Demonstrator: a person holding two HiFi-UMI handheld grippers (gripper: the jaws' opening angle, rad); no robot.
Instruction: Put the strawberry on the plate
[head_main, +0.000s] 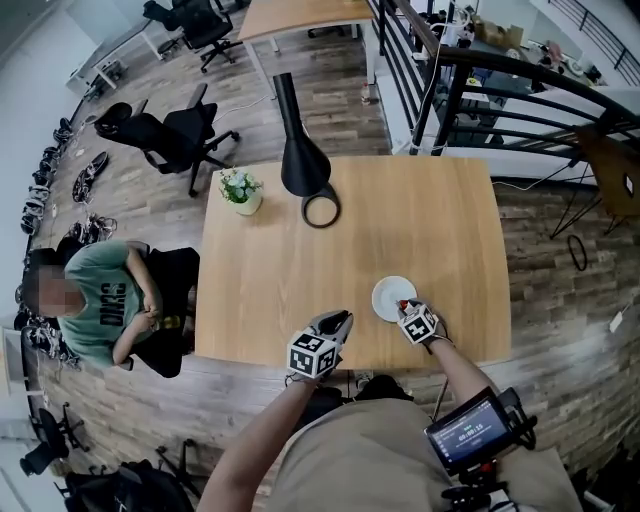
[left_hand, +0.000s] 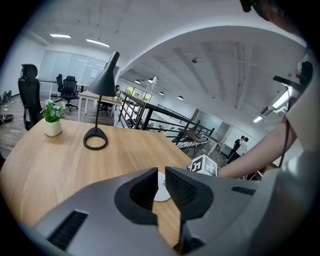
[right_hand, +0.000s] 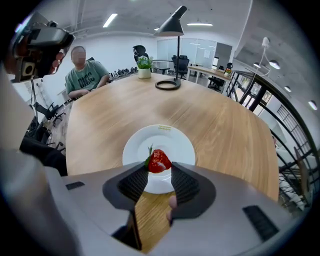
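A red strawberry (right_hand: 159, 161) with a green stalk is pinched between the tips of my right gripper (right_hand: 159, 172), which is shut on it. It hangs just above the small white plate (right_hand: 175, 145), over the near half. In the head view the plate (head_main: 386, 296) lies near the table's front edge, and the right gripper (head_main: 408, 310) points steeply down at its right side. My left gripper (head_main: 338, 322) hovers to the left of the plate. Its jaws stand a narrow gap apart with nothing between them (left_hand: 159, 175). The plate (left_hand: 162, 194) shows through that gap.
On the wooden table (head_main: 300, 290) a black lamp (head_main: 305, 165) stands at the far side, with a small potted plant (head_main: 241, 190) to its left. A person in a green shirt (head_main: 100, 300) sits at the table's left. A railing (head_main: 520, 90) runs beyond the far right corner.
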